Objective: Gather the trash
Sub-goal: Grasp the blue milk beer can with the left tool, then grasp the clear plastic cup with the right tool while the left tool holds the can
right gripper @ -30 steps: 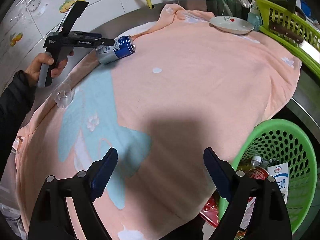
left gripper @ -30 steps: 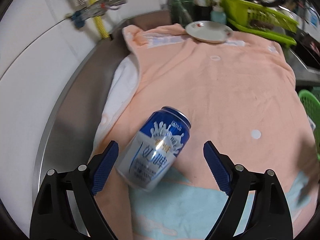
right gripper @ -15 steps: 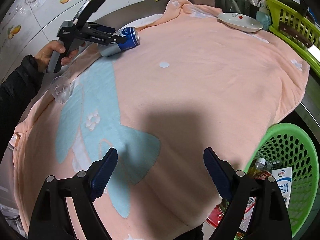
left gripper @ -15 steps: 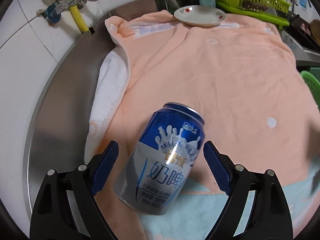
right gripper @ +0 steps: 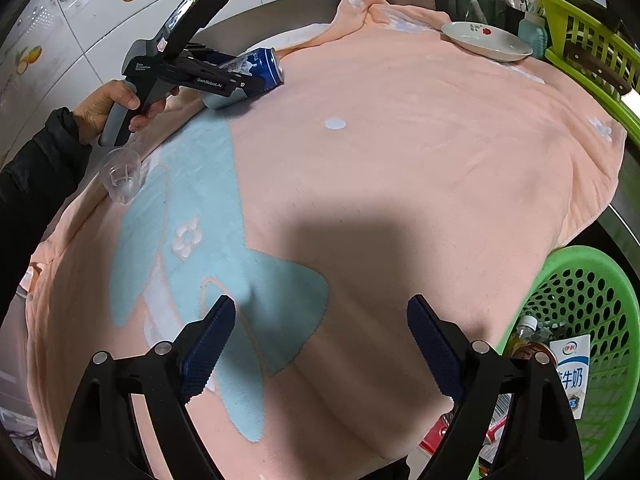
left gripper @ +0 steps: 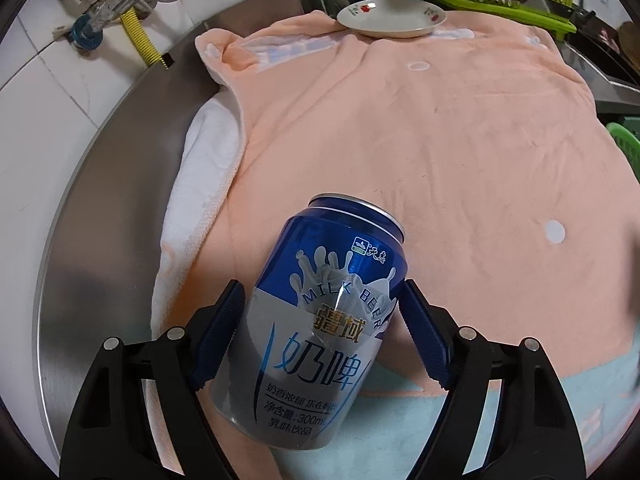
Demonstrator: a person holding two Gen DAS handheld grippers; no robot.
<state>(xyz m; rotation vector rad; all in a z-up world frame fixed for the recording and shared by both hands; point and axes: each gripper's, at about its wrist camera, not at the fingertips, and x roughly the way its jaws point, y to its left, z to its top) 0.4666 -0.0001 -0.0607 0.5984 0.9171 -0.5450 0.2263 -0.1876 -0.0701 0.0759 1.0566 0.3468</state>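
Note:
A blue and silver milk beer can point(left gripper: 324, 320) lies on its side on the peach towel point(left gripper: 440, 128). My left gripper point(left gripper: 320, 320) is open with its blue pads on either side of the can, close to its sides. The right wrist view shows the can point(right gripper: 256, 70) between the left gripper's fingers at the far left. My right gripper point(right gripper: 320, 344) is open and empty above the towel's front edge. A green trash basket point(right gripper: 592, 320) with a milk carton point(right gripper: 570, 376) and a bottle stands at the lower right.
A clear plastic cup point(right gripper: 122, 174) lies on the towel's left edge. A white plate point(left gripper: 390, 18) sits at the far end. A green dish rack point(right gripper: 588, 40) stands at the right. The steel counter rim point(left gripper: 112, 184) and tiled wall run along the left.
My left gripper has moved forward around the can, which now fills the space between its pads. My right gripper has drifted slightly left and stayed open.

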